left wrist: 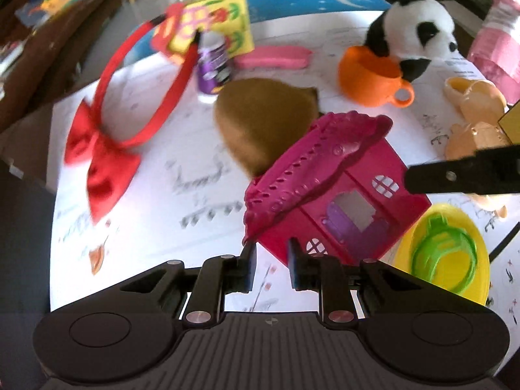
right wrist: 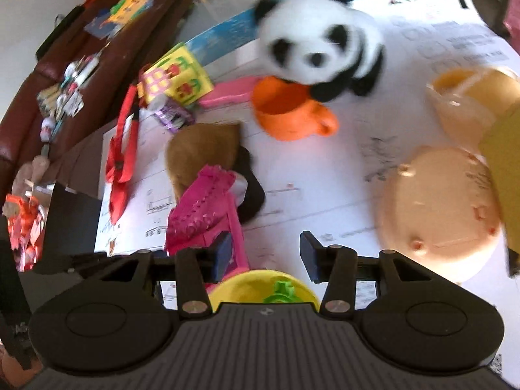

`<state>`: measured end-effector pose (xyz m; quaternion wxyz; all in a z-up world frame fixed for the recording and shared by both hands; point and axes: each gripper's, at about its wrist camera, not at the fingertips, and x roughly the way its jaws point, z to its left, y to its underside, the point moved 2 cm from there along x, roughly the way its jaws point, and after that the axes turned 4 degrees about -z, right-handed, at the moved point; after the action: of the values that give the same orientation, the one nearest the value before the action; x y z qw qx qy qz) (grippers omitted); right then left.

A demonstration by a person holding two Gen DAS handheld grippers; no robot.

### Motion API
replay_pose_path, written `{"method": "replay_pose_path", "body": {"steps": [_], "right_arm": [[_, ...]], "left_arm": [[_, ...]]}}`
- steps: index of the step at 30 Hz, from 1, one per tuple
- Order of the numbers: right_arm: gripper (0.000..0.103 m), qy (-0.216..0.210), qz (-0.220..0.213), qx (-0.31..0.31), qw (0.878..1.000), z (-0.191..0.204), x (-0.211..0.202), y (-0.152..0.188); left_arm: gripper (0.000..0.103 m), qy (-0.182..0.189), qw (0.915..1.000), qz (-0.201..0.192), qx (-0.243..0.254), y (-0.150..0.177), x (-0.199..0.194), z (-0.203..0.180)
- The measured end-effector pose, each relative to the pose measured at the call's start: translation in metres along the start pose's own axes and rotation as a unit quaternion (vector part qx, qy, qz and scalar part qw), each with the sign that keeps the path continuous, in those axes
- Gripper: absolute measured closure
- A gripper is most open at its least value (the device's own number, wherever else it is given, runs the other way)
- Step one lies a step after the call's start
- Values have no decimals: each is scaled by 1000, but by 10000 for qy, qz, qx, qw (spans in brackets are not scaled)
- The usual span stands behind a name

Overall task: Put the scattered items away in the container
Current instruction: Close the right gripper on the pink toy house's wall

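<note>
Starting at the left of the left wrist view, a red satin bow (left wrist: 97, 162) on a thin red headband (left wrist: 130, 74) lies flat on the white scribbled table (left wrist: 156, 195), with a purple-labelled bottle (left wrist: 213, 65) and a yellow picture book (left wrist: 211, 22) behind it. A soft brown pouch (left wrist: 260, 120) sits mid-table, touching the frilly roof of the pink plastic toy house (left wrist: 334, 201), which lies tilted just ahead of the left gripper (left wrist: 272, 265); its jaws stand slightly apart and hold nothing. Further right, a fluffy panda (left wrist: 416, 26) leans into an orange plastic cup (left wrist: 367, 74), and a yellow bowl (left wrist: 445, 253) holds a green ring (left wrist: 445, 253). No container for tidying can be picked out for certain. In the right wrist view the right gripper (right wrist: 265, 255) is spread wide and empty above that bowl, with peach-coloured rounded plastic pieces (right wrist: 435, 208) to its right.
</note>
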<state>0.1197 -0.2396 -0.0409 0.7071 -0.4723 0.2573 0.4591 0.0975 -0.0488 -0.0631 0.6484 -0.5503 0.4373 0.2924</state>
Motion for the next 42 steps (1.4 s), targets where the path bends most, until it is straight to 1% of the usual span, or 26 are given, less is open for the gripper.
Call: {"method": "replay_pose_path", "body": {"steps": [2, 3, 4, 5, 6, 7, 9, 12, 14, 16, 17, 18, 20, 22, 24, 26, 27, 29, 30, 33, 34, 39, 40, 41, 42], "right_arm": [[52, -22, 78, -190, 9998, 15, 7, 1], [54, -44, 100, -302, 9995, 23, 11, 1], [60, -59, 113, -411, 9991, 31, 14, 2], [71, -53, 115, -515, 9986, 38, 17, 4], [77, -14, 114, -582, 9982, 45, 20, 7], [86, 18, 122, -606, 9981, 51, 23, 10], [87, -24, 184, -616, 9979, 61, 27, 16], [89, -379, 517, -443, 9970, 69, 34, 24], [88, -495, 654, -513, 9953, 77, 37, 30], [88, -473, 729, -694, 9938, 85, 40, 36], [88, -462, 771, -719, 9934, 86, 42, 37], [88, -464, 802, -694, 9933, 85, 43, 38], [88, -445, 805, -586, 9940, 82, 42, 36], [85, -459, 769, -481, 9948, 77, 40, 32], [84, -400, 722, -462, 9955, 75, 40, 29], [84, -273, 624, -516, 9963, 74, 38, 27], [84, -238, 595, -524, 9966, 74, 39, 26], [84, -242, 631, -486, 9965, 74, 41, 26], [84, -244, 645, -480, 9965, 75, 42, 26], [84, -273, 717, -462, 9960, 77, 43, 29], [83, -289, 743, -441, 9958, 78, 43, 30], [81, -355, 748, -392, 9958, 81, 43, 33], [77, -365, 742, -406, 9957, 82, 42, 33], [72, -379, 729, -418, 9957, 82, 42, 34], [68, -386, 711, -430, 9958, 82, 41, 35]], "left_arm": [[77, -7, 9999, 4, -101, 5, -2, 6], [72, -24, 9998, 7, -174, 7, -4, 9], [68, -51, 9997, 0, -254, 9, -6, 13], [67, -77, 9993, -22, -354, 10, -8, 19], [63, -96, 9990, -46, -432, 11, -9, 22], [56, -118, 9986, -62, -510, 14, -13, 27], [54, -137, 9976, -94, -665, 18, -19, 38], [52, -15, 9960, -106, -882, 26, -25, 51], [53, -2, 9957, -99, -926, 33, -27, 55], [88, -167, 9961, -124, -852, 39, -29, 56], [94, -224, 9964, -127, -813, 41, -30, 58], [98, -203, 9963, -101, -835, 44, -31, 62], [98, -43, 9952, -79, -971, 49, -33, 70], [98, 102, 9941, -42, -1082, 52, -35, 76], [97, 280, 9940, -57, -1056, 54, -40, 78], [87, 419, 9935, -81, -1060, 55, -44, 78], [71, 410, 9936, -105, -1043, 54, -45, 78], [70, 310, 9941, -205, -1015, 50, -48, 77], [67, 303, 9940, -243, -1026, 48, -48, 77], [52, 335, 9939, -251, -1019, 41, -44, 75], [51, 306, 9947, -231, -957, 40, -41, 72], [53, 404, 9961, -25, -787, 44, -27, 58], [64, 385, 9965, -20, -738, 46, -26, 56], [78, 365, 9969, -7, -693, 49, -25, 54], [82, 394, 9968, -3, -691, 51, -25, 54]]}}
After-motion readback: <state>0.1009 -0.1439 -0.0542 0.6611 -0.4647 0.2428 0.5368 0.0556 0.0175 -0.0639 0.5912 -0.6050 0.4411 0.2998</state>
